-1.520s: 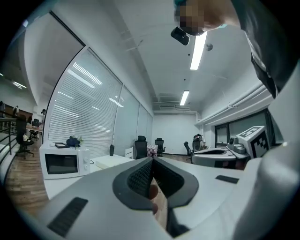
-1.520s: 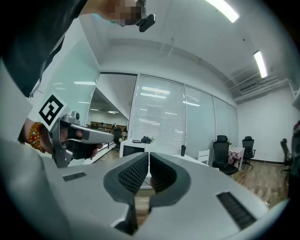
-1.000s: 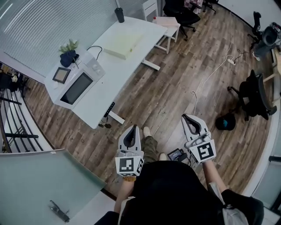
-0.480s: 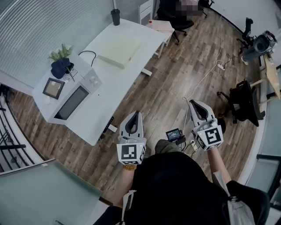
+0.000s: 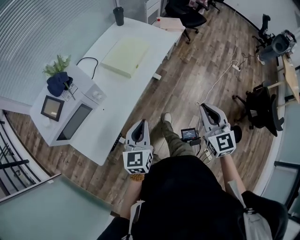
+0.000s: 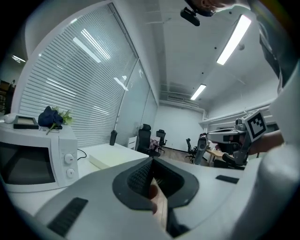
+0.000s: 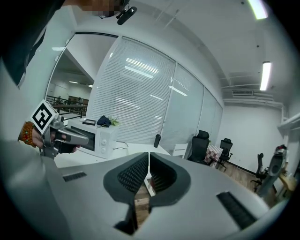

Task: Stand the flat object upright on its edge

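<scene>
Two closed: left gripper, right gripper; one flat pad on table

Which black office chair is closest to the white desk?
The black office chair at the head view's top, by the far end of the white desk. The other chair stands across the wood floor, at the right.
</scene>
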`<state>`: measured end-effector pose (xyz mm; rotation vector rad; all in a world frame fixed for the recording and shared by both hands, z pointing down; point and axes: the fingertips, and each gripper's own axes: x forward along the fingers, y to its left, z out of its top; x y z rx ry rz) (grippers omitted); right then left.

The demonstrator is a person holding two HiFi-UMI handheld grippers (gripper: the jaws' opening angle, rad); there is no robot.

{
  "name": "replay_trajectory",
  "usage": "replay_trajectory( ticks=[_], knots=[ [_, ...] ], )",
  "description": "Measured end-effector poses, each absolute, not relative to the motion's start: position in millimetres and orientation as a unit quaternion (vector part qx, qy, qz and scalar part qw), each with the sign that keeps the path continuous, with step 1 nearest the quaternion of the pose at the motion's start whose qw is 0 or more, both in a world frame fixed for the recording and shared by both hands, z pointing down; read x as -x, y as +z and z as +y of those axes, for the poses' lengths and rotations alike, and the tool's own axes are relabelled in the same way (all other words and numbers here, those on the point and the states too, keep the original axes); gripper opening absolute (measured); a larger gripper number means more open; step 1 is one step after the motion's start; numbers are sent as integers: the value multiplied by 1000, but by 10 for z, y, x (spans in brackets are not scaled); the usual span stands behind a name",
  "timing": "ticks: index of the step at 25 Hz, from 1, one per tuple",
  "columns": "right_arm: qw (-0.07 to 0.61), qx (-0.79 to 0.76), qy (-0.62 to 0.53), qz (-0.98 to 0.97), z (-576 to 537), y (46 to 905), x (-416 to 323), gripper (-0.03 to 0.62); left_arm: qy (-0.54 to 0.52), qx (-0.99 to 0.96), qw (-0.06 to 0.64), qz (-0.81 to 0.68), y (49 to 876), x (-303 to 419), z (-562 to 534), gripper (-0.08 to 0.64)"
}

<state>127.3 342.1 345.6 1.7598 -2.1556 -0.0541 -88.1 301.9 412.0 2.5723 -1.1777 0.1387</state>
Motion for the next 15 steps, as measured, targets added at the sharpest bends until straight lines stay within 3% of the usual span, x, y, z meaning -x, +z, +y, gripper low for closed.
replay_trajectory(
  ticks=[15],
  knots=[
    [66, -642, 76, -760, 1515, 3828, -2839, 8, 101, -867, 138, -467, 3999, -124, 1431, 3]
  ],
)
